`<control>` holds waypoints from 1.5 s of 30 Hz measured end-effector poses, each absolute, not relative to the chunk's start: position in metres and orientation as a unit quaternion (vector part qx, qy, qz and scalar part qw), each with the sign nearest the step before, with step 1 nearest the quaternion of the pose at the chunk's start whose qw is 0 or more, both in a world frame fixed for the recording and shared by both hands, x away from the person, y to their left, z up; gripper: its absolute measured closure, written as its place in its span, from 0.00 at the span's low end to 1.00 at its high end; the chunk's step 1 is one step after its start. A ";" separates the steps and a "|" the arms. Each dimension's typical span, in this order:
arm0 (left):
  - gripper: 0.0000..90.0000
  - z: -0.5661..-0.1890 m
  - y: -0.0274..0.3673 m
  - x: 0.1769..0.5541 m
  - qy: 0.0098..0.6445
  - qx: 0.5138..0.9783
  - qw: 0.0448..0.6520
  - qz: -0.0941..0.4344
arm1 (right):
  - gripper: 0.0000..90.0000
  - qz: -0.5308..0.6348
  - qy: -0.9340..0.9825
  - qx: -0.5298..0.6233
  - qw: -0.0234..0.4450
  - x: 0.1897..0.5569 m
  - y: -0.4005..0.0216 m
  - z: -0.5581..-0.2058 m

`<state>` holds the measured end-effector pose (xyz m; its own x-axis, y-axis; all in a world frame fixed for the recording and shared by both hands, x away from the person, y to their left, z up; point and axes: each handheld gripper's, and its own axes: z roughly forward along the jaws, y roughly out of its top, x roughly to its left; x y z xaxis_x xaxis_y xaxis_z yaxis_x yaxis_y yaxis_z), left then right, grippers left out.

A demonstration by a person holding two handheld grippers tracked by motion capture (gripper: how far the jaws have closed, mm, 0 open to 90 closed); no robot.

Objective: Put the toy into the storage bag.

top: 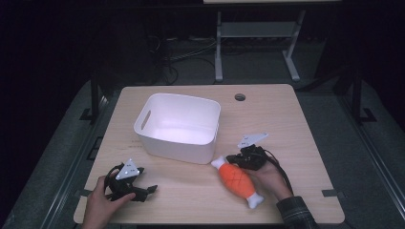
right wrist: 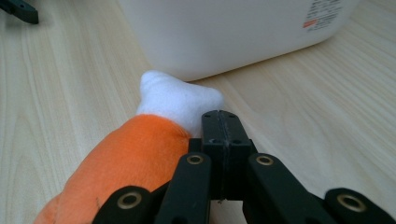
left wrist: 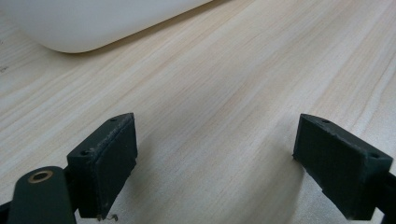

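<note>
Nearby — white bin point(top: 179, 128) beside plush fish point(top: 237, 181).

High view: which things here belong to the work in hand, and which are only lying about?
In the work:
- orange plush toy, beside the shut right gripper
- white bin

Lying about:
- left gripper, jaws open, resting apart
- table grommet hole

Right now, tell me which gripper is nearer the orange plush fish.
Right. The right gripper, jaws shut, sits right beside the orange plush fish, next to its white end by the white bin. The left gripper rests apart near the table's front-left corner, jaws open.
</note>
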<state>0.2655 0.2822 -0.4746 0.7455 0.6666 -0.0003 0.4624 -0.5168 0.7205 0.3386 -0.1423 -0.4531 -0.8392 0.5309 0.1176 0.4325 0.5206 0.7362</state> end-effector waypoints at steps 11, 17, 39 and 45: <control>0.14 -0.475 0.282 0.265 0.328 0.860 0.366 0.140 | 0.67 0.396 0.855 0.323 0.083 0.330 -0.171 -0.441; 0.14 -0.475 0.282 0.265 0.328 0.860 0.366 0.140 | 0.44 0.398 0.843 0.350 0.091 0.323 -0.185 -0.435; 0.14 -0.475 0.282 0.265 0.328 0.860 0.365 0.140 | 0.17 0.422 0.834 0.348 0.070 0.282 -0.191 -0.428; 0.14 -0.475 0.282 0.265 0.328 0.860 0.365 0.140 | 0.17 0.422 0.836 0.345 0.066 0.281 -0.182 -0.433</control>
<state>0.2654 0.2824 -0.4747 0.7464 0.6655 0.0010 0.4616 -0.5188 0.7195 0.2812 -0.1817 -0.4326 -0.7533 0.6322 0.1812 0.5208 0.4052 0.7514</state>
